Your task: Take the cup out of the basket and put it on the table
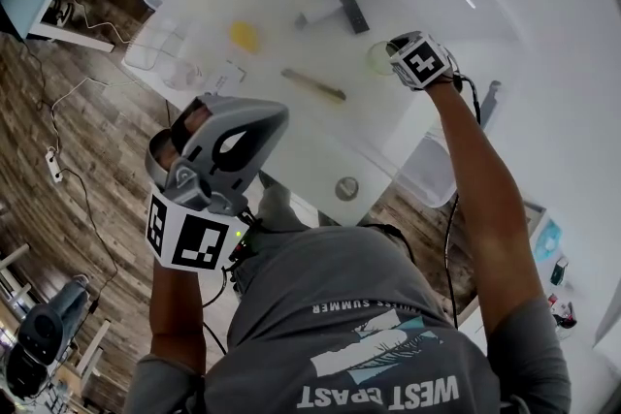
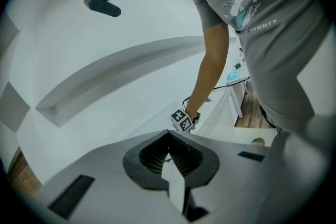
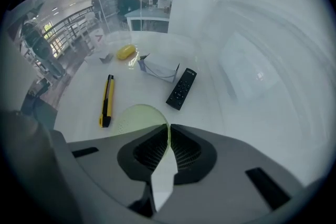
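R claw is clamped on the rim wall of a pale green see-thru cup, jaws nearly together w/ the thin wall between them. The cup sits over the white worktop just on the person's side of the black remote; can't tell if its base touches down. A yellow-black utility knife lies left of the remote, apart from it. A white box is just beside the remote's far-left end, and a yellow lump lies further left past the box. L claw is held well back from the remote, near the person's chest, jaws together w/ nothing between.
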`<action>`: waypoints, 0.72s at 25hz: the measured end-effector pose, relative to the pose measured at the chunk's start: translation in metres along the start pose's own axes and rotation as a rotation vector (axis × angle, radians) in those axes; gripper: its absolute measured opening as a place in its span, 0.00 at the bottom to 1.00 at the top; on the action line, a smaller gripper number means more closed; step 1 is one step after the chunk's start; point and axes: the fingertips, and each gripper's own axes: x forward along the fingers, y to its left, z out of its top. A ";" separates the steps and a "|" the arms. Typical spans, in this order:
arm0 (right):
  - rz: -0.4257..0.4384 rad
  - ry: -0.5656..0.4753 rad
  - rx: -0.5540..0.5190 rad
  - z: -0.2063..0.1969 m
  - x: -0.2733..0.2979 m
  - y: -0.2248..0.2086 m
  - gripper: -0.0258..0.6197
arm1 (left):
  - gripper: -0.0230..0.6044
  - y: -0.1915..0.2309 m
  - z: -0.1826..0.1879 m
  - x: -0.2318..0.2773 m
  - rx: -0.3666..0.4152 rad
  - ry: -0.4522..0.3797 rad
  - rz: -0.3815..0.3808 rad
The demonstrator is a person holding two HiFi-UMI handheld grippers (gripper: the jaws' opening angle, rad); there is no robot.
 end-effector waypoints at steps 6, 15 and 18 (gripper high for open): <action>-0.070 -0.129 0.016 0.022 -0.054 0.007 0.09 | 0.05 -0.003 0.005 -0.002 0.024 -0.022 -0.024; -0.222 -0.431 -0.008 0.078 -0.201 0.041 0.09 | 0.05 -0.009 0.012 -0.011 0.059 -0.056 -0.062; -0.246 -0.529 -0.019 0.094 -0.253 0.064 0.09 | 0.05 -0.010 0.014 -0.016 0.067 -0.067 -0.067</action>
